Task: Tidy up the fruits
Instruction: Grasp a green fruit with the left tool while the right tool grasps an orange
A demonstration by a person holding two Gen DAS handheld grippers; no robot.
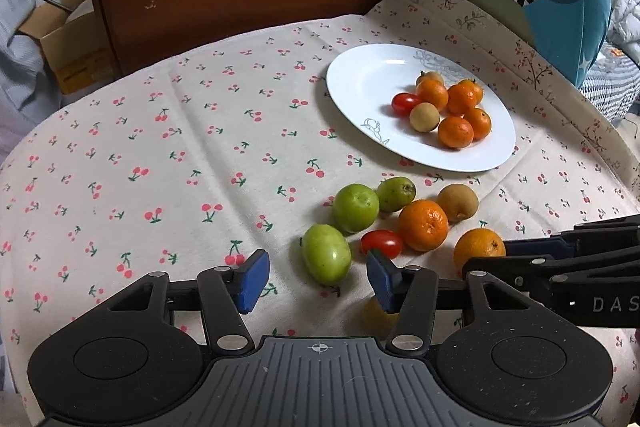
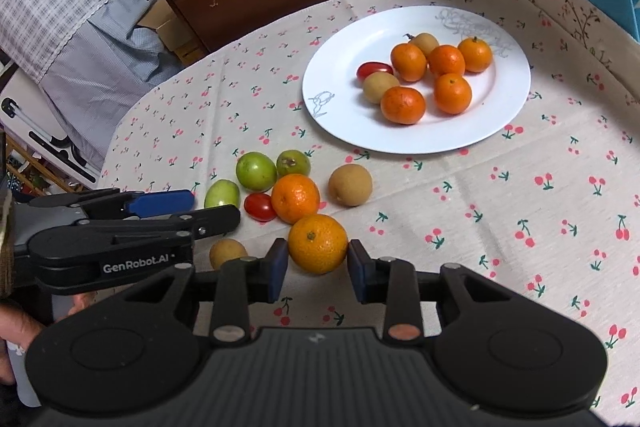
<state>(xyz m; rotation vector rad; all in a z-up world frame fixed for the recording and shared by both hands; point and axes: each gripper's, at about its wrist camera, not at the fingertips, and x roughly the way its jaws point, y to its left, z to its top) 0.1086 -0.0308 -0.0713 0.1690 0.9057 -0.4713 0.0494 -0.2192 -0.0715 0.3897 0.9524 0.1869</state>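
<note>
Altogether, the plate holds five oranges, two longans, one tomato.

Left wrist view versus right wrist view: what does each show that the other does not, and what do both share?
Left only: the left gripper head-on, open, a green fruit between its pads. Right only: the right gripper with pads on an orange, and a hand. Both: the plate of fruit and the cherry cloth.
</note>
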